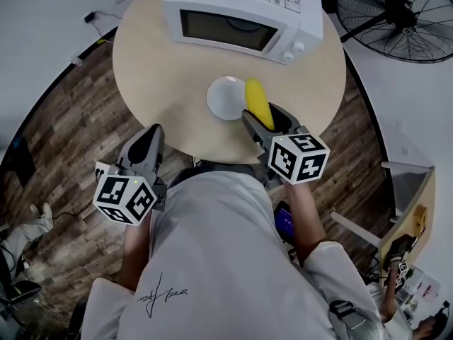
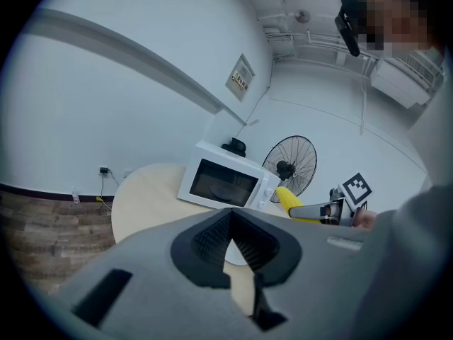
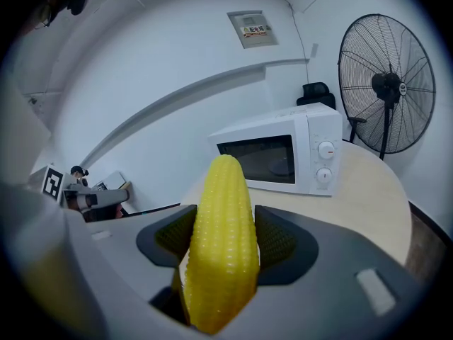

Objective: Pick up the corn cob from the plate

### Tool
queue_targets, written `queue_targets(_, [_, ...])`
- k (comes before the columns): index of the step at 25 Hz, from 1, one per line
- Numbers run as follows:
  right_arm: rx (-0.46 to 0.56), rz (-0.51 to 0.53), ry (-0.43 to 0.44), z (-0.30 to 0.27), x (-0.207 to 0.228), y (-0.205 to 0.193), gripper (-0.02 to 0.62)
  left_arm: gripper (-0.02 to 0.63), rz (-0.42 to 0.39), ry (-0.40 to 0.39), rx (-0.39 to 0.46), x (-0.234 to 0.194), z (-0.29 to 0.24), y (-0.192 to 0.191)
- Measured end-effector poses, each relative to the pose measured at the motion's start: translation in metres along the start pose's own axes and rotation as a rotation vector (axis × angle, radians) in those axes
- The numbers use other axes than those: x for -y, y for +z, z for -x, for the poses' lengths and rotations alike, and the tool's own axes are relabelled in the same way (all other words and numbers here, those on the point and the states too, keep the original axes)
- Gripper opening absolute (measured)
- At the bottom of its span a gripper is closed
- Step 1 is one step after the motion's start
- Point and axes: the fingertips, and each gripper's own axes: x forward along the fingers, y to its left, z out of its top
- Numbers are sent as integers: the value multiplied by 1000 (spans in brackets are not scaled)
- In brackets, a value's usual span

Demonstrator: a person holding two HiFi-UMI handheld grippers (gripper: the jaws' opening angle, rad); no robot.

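Left tool [image 1: 150, 139]: pressed together on nothing, held by the near edge of the worktop [image 1: 152, 69], well apart from the plate.
Plate [image 1: 225, 98]: white and bare, in front of the microwave [image 1: 244, 16].
Corn cob [image 1: 258, 103]: over the plate's right rim, tip pointing at the microwave.
Right tool [image 1: 267, 122]: pinching the cob at its thick lower end.
Risk: round, tapered and gripped near one end, the cob looked likely to swivel or slip forward under a slack squeeze, and could drop onto the rim.
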Motion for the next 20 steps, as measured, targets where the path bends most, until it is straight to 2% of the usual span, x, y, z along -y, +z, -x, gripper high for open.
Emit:
queue_targets(10, [50, -3, 13, 20, 3, 3, 268, -9, 1, -3, 1, 7, -3, -4])
queue_targets(20, [54, 9, 23, 24, 2, 1, 268, -9, 6, 7, 0, 7, -2, -8])
